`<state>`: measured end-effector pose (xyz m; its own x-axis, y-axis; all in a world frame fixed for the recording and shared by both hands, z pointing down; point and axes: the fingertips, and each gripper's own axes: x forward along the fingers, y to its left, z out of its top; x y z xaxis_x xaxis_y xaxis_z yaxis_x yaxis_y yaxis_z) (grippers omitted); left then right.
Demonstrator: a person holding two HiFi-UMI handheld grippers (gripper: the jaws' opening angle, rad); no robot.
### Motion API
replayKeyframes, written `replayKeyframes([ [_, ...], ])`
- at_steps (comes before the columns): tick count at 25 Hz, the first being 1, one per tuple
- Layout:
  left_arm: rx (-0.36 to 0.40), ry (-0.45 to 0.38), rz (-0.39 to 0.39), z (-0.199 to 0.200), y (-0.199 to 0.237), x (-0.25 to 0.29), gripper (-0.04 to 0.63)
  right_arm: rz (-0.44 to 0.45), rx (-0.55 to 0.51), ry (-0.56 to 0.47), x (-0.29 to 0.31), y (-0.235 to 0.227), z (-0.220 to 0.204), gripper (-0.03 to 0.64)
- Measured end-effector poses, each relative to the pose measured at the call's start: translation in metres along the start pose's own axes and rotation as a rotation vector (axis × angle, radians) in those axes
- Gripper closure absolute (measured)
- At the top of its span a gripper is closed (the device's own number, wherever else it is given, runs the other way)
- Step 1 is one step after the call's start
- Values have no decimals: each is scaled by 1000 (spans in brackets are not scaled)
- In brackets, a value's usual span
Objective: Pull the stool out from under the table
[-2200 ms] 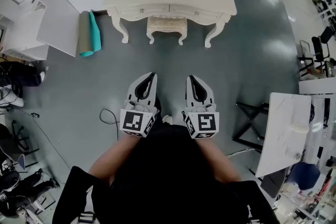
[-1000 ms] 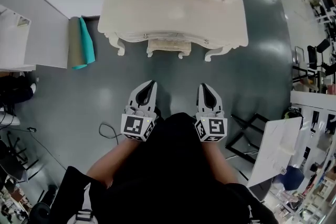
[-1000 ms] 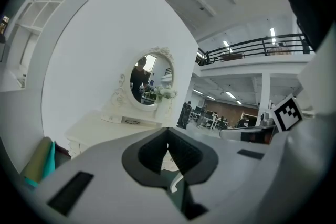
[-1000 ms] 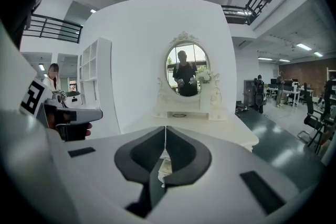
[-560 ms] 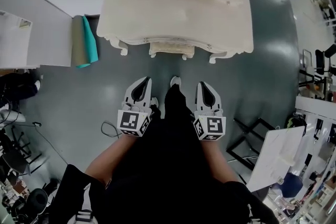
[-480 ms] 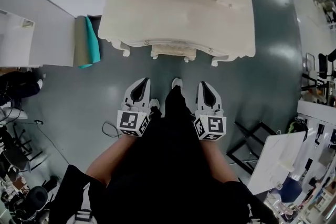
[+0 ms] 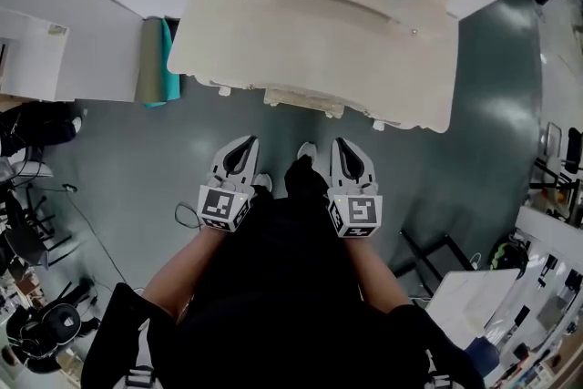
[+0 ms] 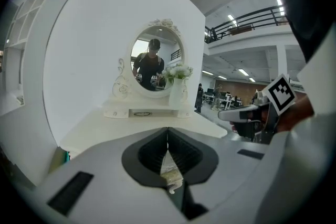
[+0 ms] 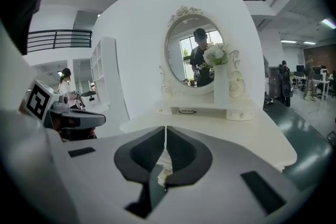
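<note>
Both claws are clenched and empty, and that is the first hazard as I judge it: if they arrive like this they can only nudge the stool (image 7: 305,99) deeper under the table (image 7: 310,23). They need to open before they reach it. A pull from the left side alone could swing the stool so that a leg catches a table leg. A pull with any lift in it could knock the seat against the underside of the table and shake the mirror (image 9: 193,55) and the vase of flowers (image 9: 220,84) standing on top.

At the far left a teal roll (image 7: 170,59) stands against the wall just beside the table's end, clear of the work. The left claw (image 7: 244,144) is held low over the floor in front of the table. The stool is tucked under the table with only its front edge showing. It lies ahead of both claws, roughly between them and touching neither. The right claw (image 7: 339,144) is level with the left one.
</note>
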<state>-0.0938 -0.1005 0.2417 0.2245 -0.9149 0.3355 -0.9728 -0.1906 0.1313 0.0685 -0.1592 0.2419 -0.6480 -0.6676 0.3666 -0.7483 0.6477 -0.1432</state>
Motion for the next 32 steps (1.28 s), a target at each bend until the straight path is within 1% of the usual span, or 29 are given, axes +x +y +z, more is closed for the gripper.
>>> replayKeyframes([
  [3, 0, 41, 0, -16, 4, 13, 580, 12, 8, 1, 8, -11, -6, 597],
  [7, -19, 51, 20, -40, 17, 24, 580, -17, 1, 9, 16, -27, -25, 597],
  [9, -4, 66, 14, -55, 23, 29, 580, -29, -8, 12, 21, -32, -37, 597],
  [13, 30, 79, -9, -92, 41, 47, 578, -35, -75, -4, 42, -34, -64, 597],
  [15, 34, 74, -23, -111, 46, 55, 578, -43, -70, 2, 53, -37, -86, 597],
  [17, 3, 51, -52, -125, 48, 62, 578, -62, -40, 18, 61, -43, -111, 597],
  [20, -26, 30, -73, -153, 62, 79, 578, -96, -39, 18, 80, -53, -147, 597],
  [22, -15, 39, -65, -179, 73, 91, 578, -114, -63, 13, 93, -57, -172, 597],
  [25, 6, 49, -61, -216, 86, 109, 578, -110, -133, 27, 115, -60, -211, 597],
  [29, -10, 70, -56, -262, 95, 127, 578, -111, -145, 49, 136, -72, -258, 597],
  [32, -2, 92, -77, -294, 105, 139, 578, -132, -154, 104, 152, -85, -299, 597],
])
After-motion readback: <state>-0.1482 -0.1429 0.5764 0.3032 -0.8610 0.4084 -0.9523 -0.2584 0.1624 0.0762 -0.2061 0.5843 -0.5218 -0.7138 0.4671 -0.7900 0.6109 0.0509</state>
